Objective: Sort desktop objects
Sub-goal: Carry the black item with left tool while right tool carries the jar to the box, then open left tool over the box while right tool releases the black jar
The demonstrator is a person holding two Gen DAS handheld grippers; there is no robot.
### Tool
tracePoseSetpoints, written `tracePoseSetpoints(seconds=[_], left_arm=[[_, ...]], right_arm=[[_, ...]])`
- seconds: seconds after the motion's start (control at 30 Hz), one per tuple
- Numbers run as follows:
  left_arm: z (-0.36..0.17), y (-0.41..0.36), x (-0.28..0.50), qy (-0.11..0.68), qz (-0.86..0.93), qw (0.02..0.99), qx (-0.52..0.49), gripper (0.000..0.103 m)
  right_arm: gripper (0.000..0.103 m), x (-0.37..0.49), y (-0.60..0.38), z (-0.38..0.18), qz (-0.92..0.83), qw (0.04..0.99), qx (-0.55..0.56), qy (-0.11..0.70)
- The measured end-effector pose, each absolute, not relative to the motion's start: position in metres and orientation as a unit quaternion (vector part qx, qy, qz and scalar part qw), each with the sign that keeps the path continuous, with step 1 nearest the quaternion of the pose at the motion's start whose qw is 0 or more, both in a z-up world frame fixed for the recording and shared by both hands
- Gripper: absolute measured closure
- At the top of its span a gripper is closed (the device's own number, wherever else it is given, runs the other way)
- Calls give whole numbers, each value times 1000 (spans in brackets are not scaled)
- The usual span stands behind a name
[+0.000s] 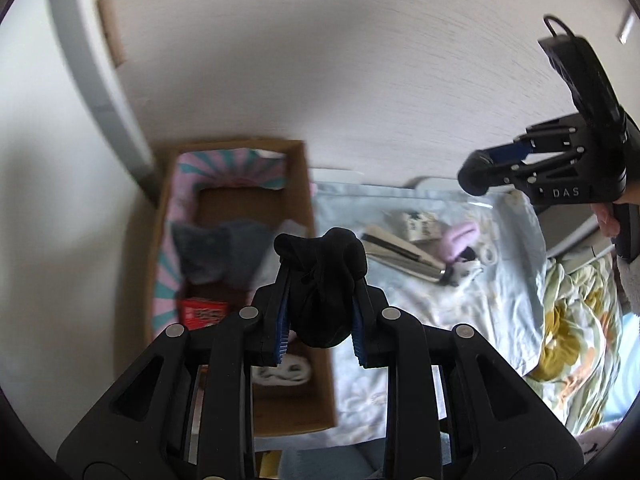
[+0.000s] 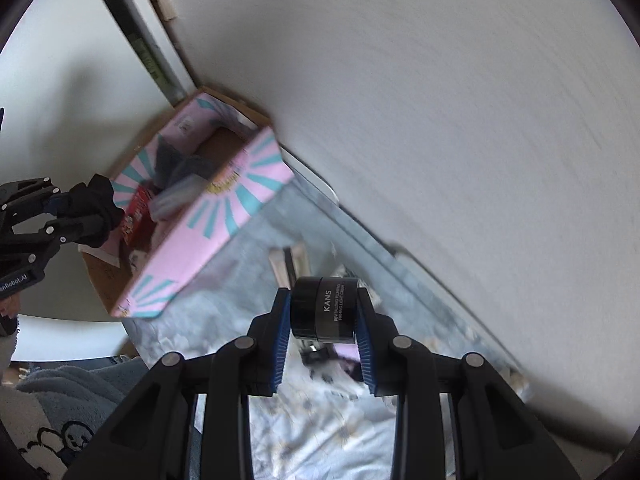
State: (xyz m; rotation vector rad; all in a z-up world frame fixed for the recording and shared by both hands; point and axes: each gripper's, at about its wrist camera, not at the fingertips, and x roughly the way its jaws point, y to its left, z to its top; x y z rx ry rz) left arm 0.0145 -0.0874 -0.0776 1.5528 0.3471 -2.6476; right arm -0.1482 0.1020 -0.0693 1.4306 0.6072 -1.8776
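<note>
Two grippers, each clamped on an item.
Black cloth bundle [image 1: 324, 280] pinched between left gripper [image 1: 320, 312] jaws, above the cardboard box [image 1: 296, 412] edge. Black KANS jar [image 2: 325, 309] squeezed between right gripper [image 2: 323, 320] jaws, over floral sheet [image 2: 320, 432]; box sits left beyond them.

Matt black cloth bundle [image 1: 320, 284], glossy jar [image 2: 323, 309] (plastic-looking), cardboard box [image 1: 298, 184]
</note>
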Motion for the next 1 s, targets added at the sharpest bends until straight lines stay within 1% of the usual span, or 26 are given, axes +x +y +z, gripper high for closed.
tracePoseSetpoints(seconds=[0.23,0.5,0.67,0.9,0.93,1.0], left_arm=[[-99,-129,37,135,-843,53,517,81],[-130,-148,55,149,-826,73,539,81],[-143,-151,64,160,-817,72,549,81],[-156,-156,69,176,-808,71,557,81],[-159,-157,69,186,-805,67,560,79],[-165,-157,66,202,-795,56,569,52]], right_arm=[[75,-151,19,-72,-697,398,538,256],[75,-143,-67,-100,-654,450,548,264],[75,-129,-106,-117,-628,476,555,266],[75,-116,-129,-134,-600,490,572,270],[75,-115,-130,-136,-595,491,577,270],[75,-112,-133,-140,-589,491,582,270]])
